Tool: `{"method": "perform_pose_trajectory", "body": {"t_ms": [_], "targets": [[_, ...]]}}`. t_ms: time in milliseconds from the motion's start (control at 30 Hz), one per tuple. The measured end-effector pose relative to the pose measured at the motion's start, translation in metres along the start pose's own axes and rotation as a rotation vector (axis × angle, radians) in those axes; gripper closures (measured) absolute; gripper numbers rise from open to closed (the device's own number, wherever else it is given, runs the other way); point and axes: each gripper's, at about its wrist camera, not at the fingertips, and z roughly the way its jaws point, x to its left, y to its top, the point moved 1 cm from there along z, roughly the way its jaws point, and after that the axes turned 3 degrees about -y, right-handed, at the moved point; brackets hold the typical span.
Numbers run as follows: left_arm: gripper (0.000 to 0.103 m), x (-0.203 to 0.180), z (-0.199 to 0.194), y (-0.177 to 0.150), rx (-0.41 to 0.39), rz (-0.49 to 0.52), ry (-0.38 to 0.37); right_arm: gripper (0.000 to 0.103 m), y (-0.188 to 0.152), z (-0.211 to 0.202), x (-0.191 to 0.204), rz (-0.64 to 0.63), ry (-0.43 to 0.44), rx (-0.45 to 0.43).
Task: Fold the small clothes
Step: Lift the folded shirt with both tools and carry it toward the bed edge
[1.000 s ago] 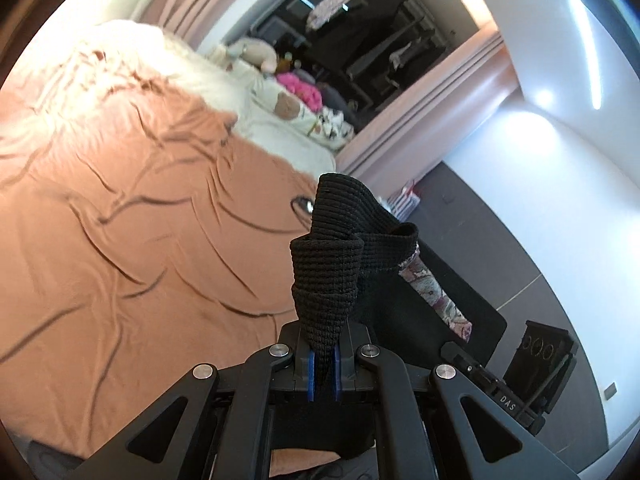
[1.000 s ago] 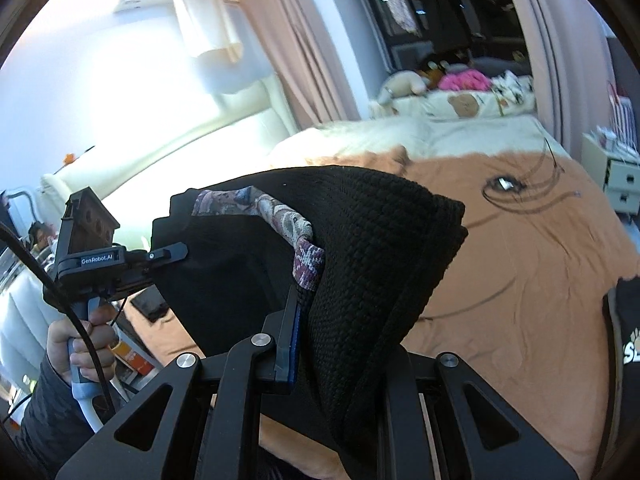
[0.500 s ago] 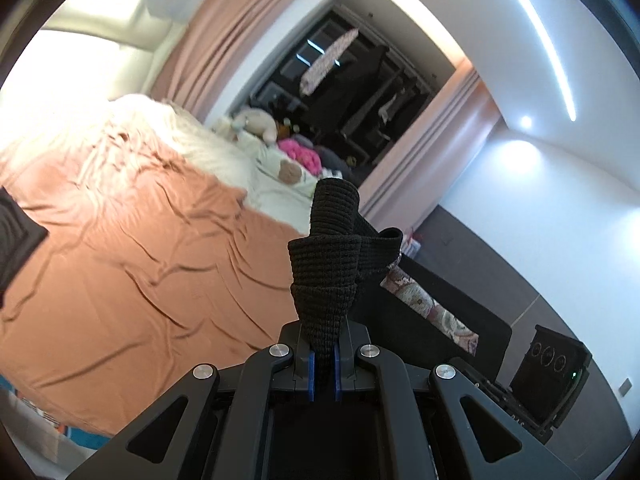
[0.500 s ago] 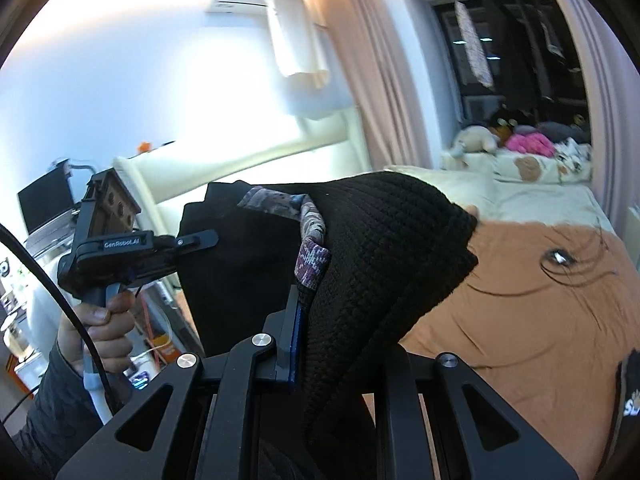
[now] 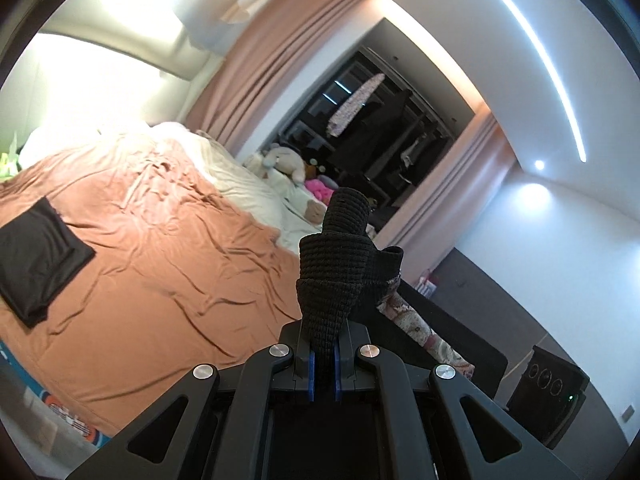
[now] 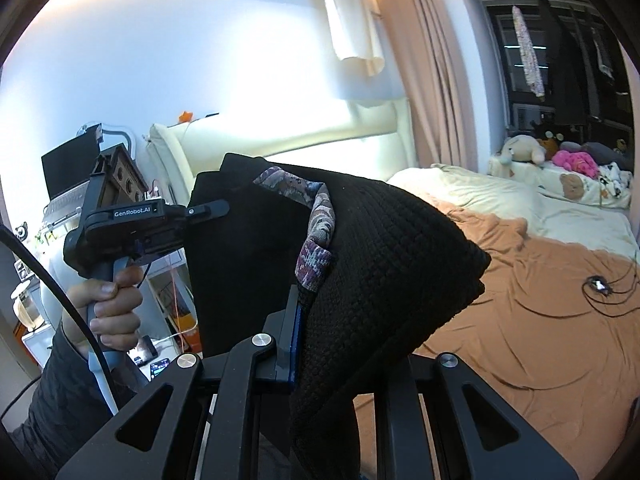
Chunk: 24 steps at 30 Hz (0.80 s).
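We see both grippers — left gripper (image 5: 324, 364) and right gripper (image 6: 320, 340) — clamped nearly closed on the black knit garment (image 6: 384, 264), while only the left view shows a folded black cloth (image 5: 38, 256) on the bed (image 5: 168, 264).

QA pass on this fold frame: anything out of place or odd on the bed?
One thing: a tangle of black cable lies loose on the orange bedspread, in the folding area. The folded black garment lies flat. The black knit garment hangs between both grippers as expected.

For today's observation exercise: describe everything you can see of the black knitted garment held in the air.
The black waffle-knit garment has a patterned multicoloured trim band along one edge. It hangs above the orange-sheeted bed, stretched between the left tongs and right tongs, each shut on a bunched part of it.
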Motion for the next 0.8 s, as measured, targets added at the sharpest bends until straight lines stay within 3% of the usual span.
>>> {"method": "perform_pose_trajectory", "body": {"t_ms": [367, 800], "targets": [[0.098, 0.092, -0.026, 0.029, -0.026, -0.034, 0.057, 0.092, 0.014, 0.053, 0.014, -0.069, 0.063, 0.052], [0.098, 0.212, -0.060, 0.123, -0.081, 0.022, 0.232, 0.092, 0.067, 0.159, 0.042, -0.174, 0.170, 0.081]]}}
